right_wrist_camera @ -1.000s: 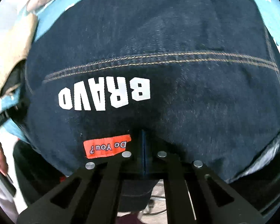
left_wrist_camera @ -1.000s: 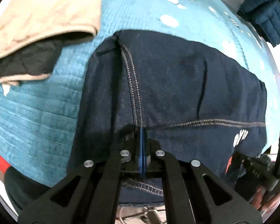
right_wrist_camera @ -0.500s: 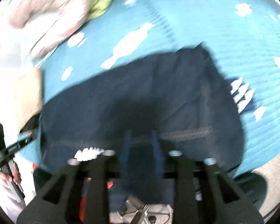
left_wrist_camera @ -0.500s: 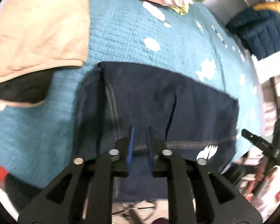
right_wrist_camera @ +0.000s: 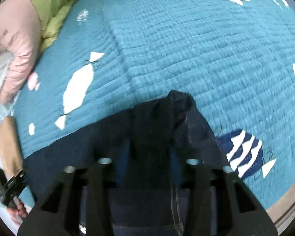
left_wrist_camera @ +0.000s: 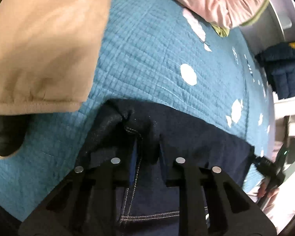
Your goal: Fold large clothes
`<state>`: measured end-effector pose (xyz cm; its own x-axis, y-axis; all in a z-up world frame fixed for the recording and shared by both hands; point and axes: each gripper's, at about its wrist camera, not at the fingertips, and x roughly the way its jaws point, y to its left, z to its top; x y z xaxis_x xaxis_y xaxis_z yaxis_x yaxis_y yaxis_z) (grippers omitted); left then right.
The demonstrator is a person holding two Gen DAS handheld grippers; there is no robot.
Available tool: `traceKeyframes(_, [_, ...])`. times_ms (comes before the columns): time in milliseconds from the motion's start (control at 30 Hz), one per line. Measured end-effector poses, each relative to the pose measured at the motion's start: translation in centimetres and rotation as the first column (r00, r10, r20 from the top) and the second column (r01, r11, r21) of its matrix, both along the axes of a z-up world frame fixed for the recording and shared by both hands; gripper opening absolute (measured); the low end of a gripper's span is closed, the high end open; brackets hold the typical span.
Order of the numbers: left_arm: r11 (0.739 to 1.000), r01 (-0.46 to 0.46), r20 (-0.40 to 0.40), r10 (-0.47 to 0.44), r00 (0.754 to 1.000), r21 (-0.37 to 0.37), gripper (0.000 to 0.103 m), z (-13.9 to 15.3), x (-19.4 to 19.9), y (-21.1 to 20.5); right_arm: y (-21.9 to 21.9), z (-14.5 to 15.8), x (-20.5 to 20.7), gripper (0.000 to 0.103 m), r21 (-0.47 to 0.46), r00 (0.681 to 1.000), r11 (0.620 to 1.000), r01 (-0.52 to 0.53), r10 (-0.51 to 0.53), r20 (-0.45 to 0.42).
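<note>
On the teal quilt (right_wrist_camera: 186, 49), the navy denim garment (left_wrist_camera: 196, 147) lay as a compact dark block near the close edge of the bed, its contrast-stitched seam running down between your left gripper (left_wrist_camera: 146, 155) fingers. Its far edge formed a fairly straight line across the quilt in the left wrist view, but both far corners were bunched: one puckered just ahead of the left gripper, the other peaked upward ahead of your right gripper (right_wrist_camera: 149, 155) in the right wrist view. Your left gripper's jaws stood parted, with denim visible in the gap; whether the cloth was pinched or merely lay beneath the fingers could not be told. Your right gripper's jaws likewise stood apart over the dark cloth, and no firm grasp was evident. Judged from this layout, at least one fold appeared done, and what remained was to flatten the two raised corners and perhaps fold once more. Beyond the garment, a tan garment (left_wrist_camera: 39, 49) lay just beside its left corner, and pink and green bedding (right_wrist_camera: 23, 39) sat at the quilt's far side, well apart from the work.
</note>
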<state>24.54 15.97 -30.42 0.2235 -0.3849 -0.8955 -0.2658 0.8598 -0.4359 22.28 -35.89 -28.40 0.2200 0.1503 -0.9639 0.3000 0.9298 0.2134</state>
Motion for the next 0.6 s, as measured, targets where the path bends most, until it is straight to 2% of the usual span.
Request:
traceKeyframes(100, [0.999,-0.007,0.042,0.006,0.999,0.031,0.016,1.1,0.6,-0.3,0.5,0.9,-0.3,0.017,-0.044,0.999,0.999,-0.032,0.034,0.035])
traceKeyframes(267, [0.998,0.008,0.062,-0.012,0.998,0.059,0.016,2.4,1.7,-0.6,0.1,2.2,-0.5,0.015,-0.026,0.996,1.000,-0.017,0.019,0.087])
traceKeyframes(367, [0.999,-0.004,0.094,-0.001,0.996,0.048,0.016,3.1,1.5,-0.3,0.2,2.8,-0.1,0.015,-0.045,0.993,0.999,-0.013,0.018,0.115])
traceKeyframes(467, [0.997,-0.032,0.032,0.030,0.999,0.070,0.016,0.8,2.4,0.0,-0.1,1.7,0.7,0.012,-0.139,0.996,0.990,-0.004,0.016,0.092])
traceKeyframes(533, [0.996,-0.036,0.000,0.036,0.999,0.084,0.018,-0.3,2.8,-0.2,-0.6,0.6,0.8,0.013,-0.100,0.999,0.995,0.017,-0.012,0.043])
traceKeyframes(600, [0.994,-0.023,0.005,0.022,1.000,0.104,0.021,0.8,2.6,-0.4,-0.8,1.4,0.2,0.013,-0.084,0.997,0.996,0.014,-0.008,0.071])
